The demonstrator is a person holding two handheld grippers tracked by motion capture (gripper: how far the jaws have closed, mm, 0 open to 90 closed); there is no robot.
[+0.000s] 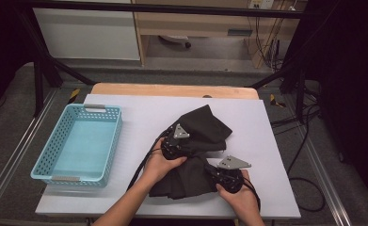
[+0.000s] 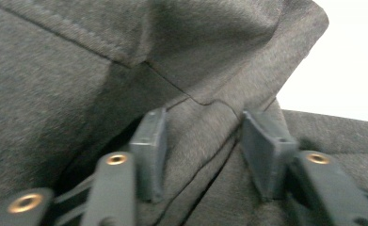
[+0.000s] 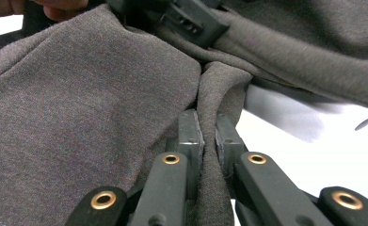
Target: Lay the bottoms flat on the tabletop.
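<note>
Hands enter at the bottom centre of the high view, each carrying a gripper. Right gripper (image 3: 209,136), lower right of centre, is clamped tight on a thin fold of the cloth (image 1: 198,150). Left gripper (image 2: 203,141), just above and left of it, stands partly open with a ridge of cloth between the pads (image 2: 148,150); whether they press on it cannot be told. Cloth is dark grey, matte, finely knit, with stitched seams, lying crumpled at the centre of the white table (image 1: 139,113). Judged light, soft and limp: it will sag and slide between layers, so grip at a hem or seam. Blue basket (image 1: 59,179) stands at the left, well apart.
</note>
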